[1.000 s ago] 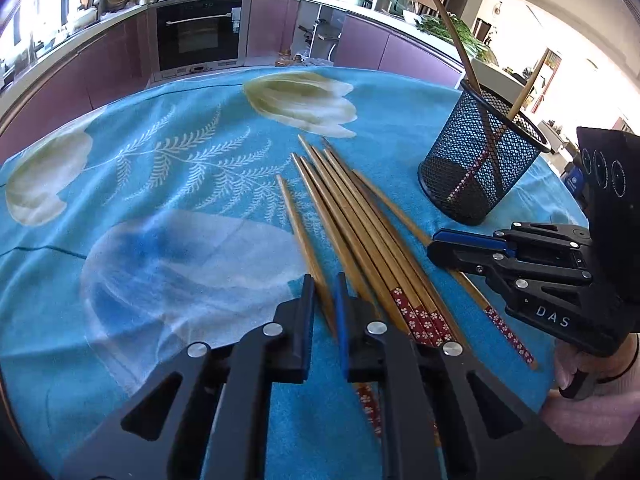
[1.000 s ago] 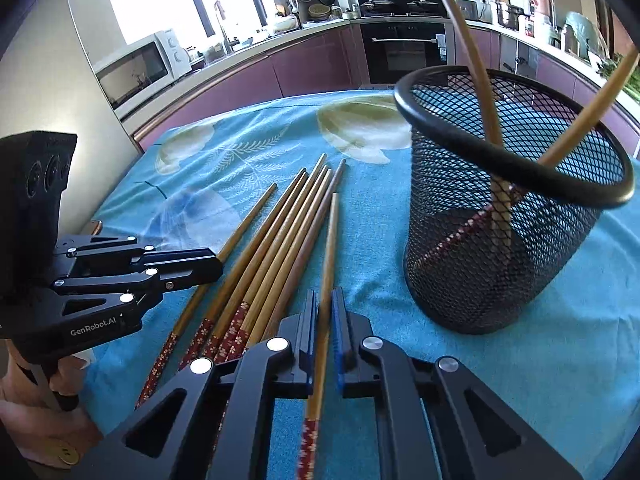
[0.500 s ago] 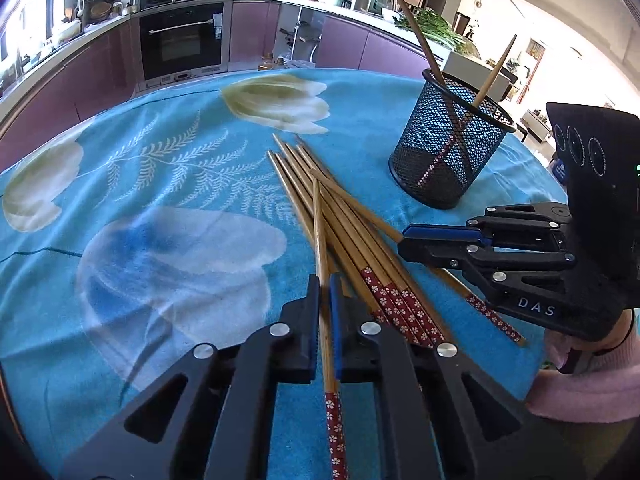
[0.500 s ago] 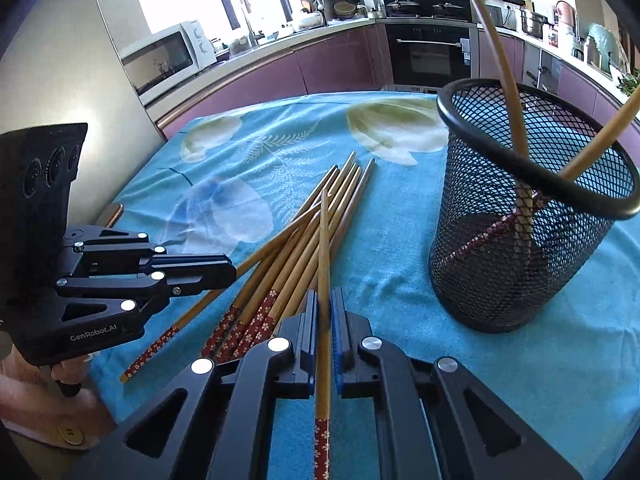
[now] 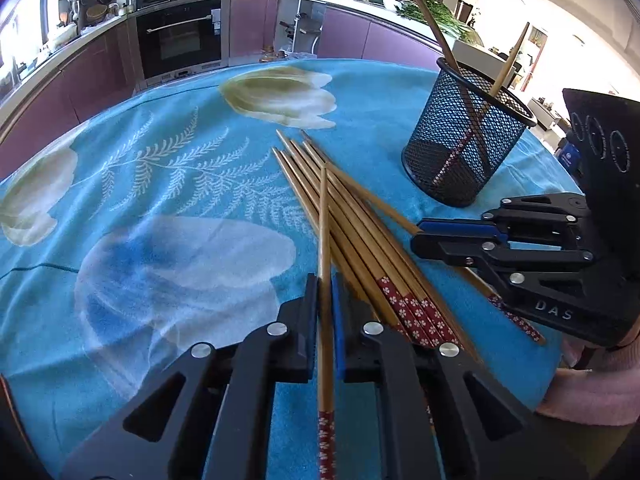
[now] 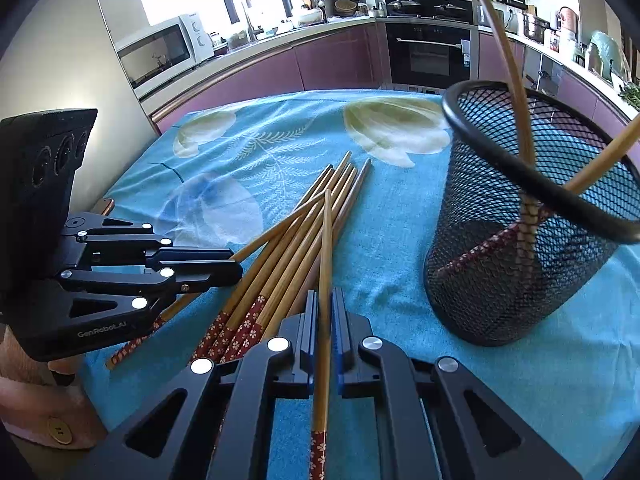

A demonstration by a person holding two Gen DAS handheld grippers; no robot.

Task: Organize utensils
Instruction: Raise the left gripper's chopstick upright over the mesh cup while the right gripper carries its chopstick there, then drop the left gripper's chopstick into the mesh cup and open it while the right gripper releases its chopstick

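One chopstick (image 5: 325,248) sits pinched in the left gripper (image 5: 325,304), jaws closed tight on it, tip pointing to twelve o'clock above the loose pile of chopsticks (image 5: 360,232) on the blue tablecloth (image 5: 160,184). The right gripper (image 6: 325,320) clamps a second chopstick (image 6: 326,256) the same way. The mesh holder (image 6: 532,232) stands at two o'clock, two chopsticks leaning inside.
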